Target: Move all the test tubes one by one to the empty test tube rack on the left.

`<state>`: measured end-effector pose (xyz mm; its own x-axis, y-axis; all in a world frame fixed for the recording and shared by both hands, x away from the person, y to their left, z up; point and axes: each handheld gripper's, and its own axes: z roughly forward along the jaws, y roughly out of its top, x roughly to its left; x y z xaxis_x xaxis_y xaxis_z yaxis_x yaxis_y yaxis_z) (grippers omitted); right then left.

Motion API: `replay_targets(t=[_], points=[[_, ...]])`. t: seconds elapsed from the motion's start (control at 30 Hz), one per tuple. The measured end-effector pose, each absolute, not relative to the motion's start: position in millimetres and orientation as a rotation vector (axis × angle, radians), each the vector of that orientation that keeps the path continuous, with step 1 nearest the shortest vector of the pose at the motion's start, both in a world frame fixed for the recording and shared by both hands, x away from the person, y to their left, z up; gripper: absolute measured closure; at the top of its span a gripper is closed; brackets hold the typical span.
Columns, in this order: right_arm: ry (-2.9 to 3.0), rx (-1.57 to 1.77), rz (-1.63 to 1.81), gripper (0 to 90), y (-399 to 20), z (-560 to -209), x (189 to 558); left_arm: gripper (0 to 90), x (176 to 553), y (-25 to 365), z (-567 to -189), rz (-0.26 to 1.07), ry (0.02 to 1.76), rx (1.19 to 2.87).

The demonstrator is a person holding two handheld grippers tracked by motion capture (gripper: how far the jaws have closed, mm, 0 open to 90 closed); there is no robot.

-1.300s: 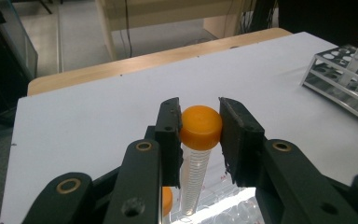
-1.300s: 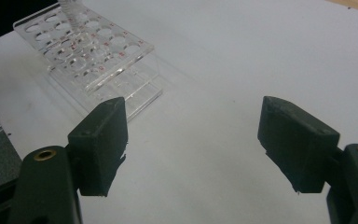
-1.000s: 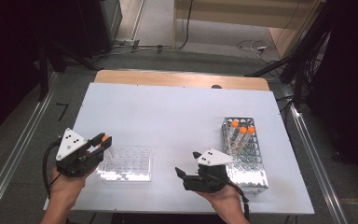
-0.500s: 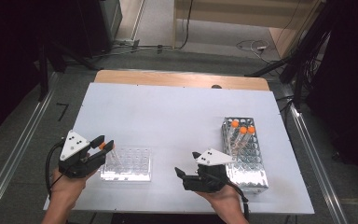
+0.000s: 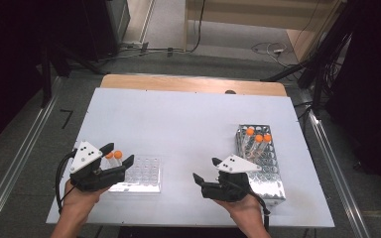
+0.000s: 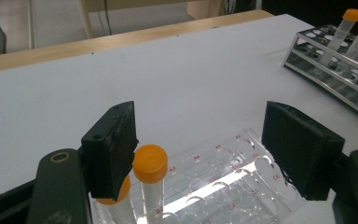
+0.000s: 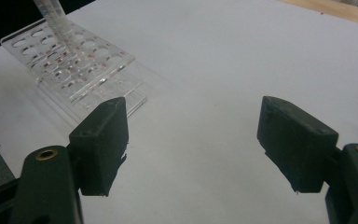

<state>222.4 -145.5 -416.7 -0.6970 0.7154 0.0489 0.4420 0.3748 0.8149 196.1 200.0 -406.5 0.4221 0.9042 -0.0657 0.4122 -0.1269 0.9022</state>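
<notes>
Left tongs (image 6: pixel 200 149) just opening, orange-capped tube (image 6: pixel 150 177) standing in clear rack (image 6: pixel 223 163)

Laboratory test bay. Indicators: capped tubes (image 5: pixel 114 157) in a clear rack (image 5: pixel 141 174) and a metal rack (image 5: pixel 263 163) on a white surface (image 5: pixel 178 124). Cables (image 5: pixel 273 49) cross the floor.

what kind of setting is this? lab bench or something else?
Probably a lab-style test bench in a workshop. A white table carries a clear plastic tube rack and a metal wire rack, both holding orange-capped tubes. Cables and dark equipment stands sit on the floor around it.
</notes>
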Motion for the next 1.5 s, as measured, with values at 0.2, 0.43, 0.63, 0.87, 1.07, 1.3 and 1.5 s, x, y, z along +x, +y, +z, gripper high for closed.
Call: replay_targets(t=[0.2, 0.43, 0.63, 0.87, 1.07, 1.3, 1.5], points=[[2.284, 1.046, 1.23, 23.2, -162.1, -409.8, 226.4, 27.0, 195.1, 197.9, -405.3, 0.648, 1.144, 1.72], [2.208, 1.104, 1.218, 23.1, -190.7, -399.7, 231.8, 23.9, 195.2, 197.6, -405.1, 0.652, 1.163, 1.708], [2.151, 1.17, 1.194, 22.9, -217.4, -398.2, 240.2, 23.8, 195.0, 197.1, -404.9, 0.651, 1.161, 1.709], [2.082, 1.227, 1.144, 22.9, -247.7, -397.1, 248.5, 23.9, 195.1, 197.4, -405.1, 0.651, 1.162, 1.708], [2.029, 1.251, 1.114, 22.9, -268.8, -398.4, 257.2, 23.9, 195.0, 196.8, -405.1, 0.652, 1.161, 1.705], [2.002, 1.272, 1.097, 23.8, -290.0, -411.2, 273.2, 23.9, 195.3, 197.2, -405.6, 0.647, 1.161, 1.705], [2.006, 1.261, 1.08, 27.3, -300.4, -422.2, 285.5, 24.0, 195.7, 196.3, -406.4, 0.644, 1.157, 1.706]])
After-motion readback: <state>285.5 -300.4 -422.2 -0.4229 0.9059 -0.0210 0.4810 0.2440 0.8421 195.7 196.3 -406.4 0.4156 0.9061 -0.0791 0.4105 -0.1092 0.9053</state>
